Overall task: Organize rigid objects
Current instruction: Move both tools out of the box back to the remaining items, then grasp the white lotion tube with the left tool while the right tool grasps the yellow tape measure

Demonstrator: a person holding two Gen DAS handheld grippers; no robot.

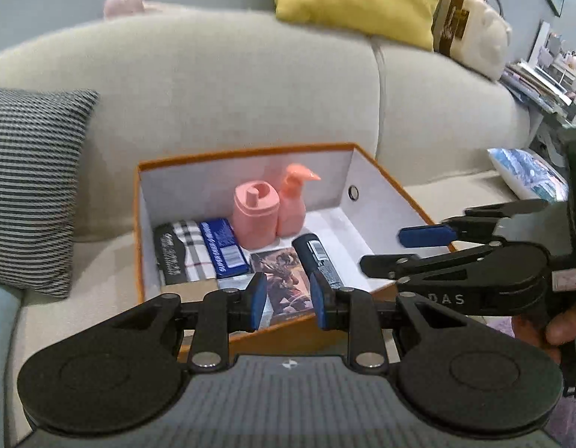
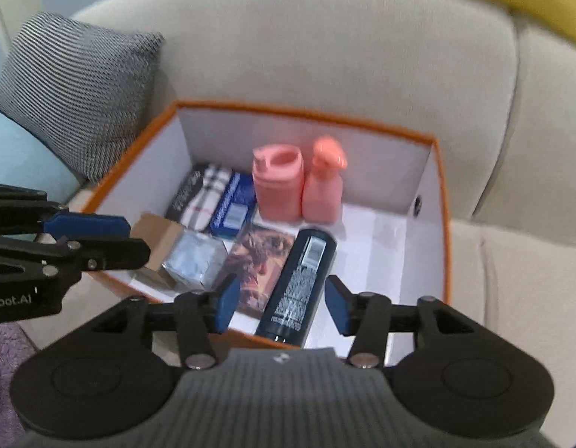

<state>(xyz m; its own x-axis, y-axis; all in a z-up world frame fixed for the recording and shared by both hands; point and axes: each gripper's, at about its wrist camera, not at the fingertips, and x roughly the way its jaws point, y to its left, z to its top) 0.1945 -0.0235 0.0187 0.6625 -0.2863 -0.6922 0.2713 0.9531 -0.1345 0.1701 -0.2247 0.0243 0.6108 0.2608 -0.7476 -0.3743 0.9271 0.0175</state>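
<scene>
One orange box (image 2: 443,201) holds two pink bottles, a jug (image 2: 277,186) and a sprayer (image 2: 322,190) at 12 o'clock, one dark can (image 2: 298,287), one picture card (image 2: 261,261), one blue packet (image 2: 234,205), one plaid packet (image 2: 202,196), one silver carton (image 2: 193,257).

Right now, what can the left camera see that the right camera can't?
Only the left view shows the cream bag, the pink plush on the sofa back and the books at far right. Only the right view shows the open cardboard carton and silver packet clearly. Both show the orange box, two pink bottles, the dark can, the striped pillow, and both open claws, left and right.
</scene>
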